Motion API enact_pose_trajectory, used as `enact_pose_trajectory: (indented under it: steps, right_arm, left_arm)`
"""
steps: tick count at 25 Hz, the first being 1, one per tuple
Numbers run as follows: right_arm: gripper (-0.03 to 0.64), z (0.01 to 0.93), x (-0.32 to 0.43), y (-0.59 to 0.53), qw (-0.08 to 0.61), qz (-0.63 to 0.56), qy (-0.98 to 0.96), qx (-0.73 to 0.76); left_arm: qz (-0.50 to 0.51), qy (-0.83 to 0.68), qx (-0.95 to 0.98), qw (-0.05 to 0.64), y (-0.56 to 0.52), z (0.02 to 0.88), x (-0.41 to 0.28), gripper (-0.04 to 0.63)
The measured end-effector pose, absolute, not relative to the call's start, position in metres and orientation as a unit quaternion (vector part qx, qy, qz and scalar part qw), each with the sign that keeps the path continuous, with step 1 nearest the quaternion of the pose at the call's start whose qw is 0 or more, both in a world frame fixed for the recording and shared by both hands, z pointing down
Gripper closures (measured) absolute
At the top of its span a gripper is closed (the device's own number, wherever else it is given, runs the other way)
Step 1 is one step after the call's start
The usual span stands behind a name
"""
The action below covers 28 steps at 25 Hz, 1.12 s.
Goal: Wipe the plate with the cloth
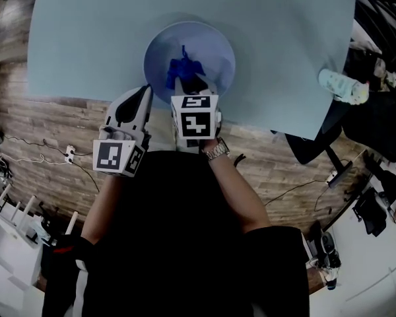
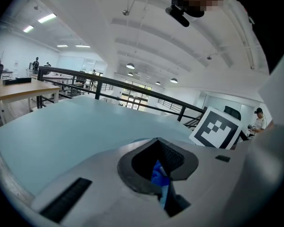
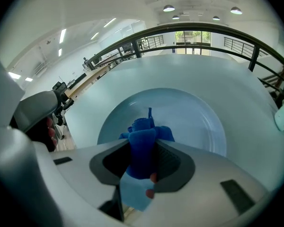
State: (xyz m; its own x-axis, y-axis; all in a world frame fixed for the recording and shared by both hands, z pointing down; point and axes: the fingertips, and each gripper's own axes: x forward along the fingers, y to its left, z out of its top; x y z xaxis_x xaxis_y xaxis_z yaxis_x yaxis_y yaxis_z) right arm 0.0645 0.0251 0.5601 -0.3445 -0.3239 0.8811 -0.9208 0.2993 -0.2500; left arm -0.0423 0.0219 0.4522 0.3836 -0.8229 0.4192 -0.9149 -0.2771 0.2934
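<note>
both grippers near plate (image 1: 214, 48): right gripper (image 3: 143, 150) jaws clamp blue cloth (image 1: 182, 67); left gripper (image 1: 146, 91) jaws together.

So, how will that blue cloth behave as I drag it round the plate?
Probably floppy: the blue cloth bunches and folds where the right gripper pinches it, so it should drape, not push stiffly. Likely light: it looks small against the plate, so wiping shouldn't shift that much.

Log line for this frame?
right gripper | shut on blue cloth over plate | left gripper | at plate's near rim | grip unclear
</note>
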Motion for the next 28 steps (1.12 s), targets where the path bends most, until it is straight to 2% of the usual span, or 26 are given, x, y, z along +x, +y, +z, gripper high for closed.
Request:
enact_pose_trajectory:
  steps: [13, 28]
  right_arm:
    - [0.499, 0.566, 0.018, 0.018, 0.377, 0.401, -0.733, 0.401]
    - [0.499, 0.568, 0.023, 0.042, 0.381, 0.407, -0.735, 0.387]
  left_arm:
    - [0.095, -0.561, 0.781, 0.258, 0.014, 0.46, -0.069, 0.594]
    - [0.091, -0.55, 0.79, 0.256, 0.021, 0.459, -0.052, 0.594]
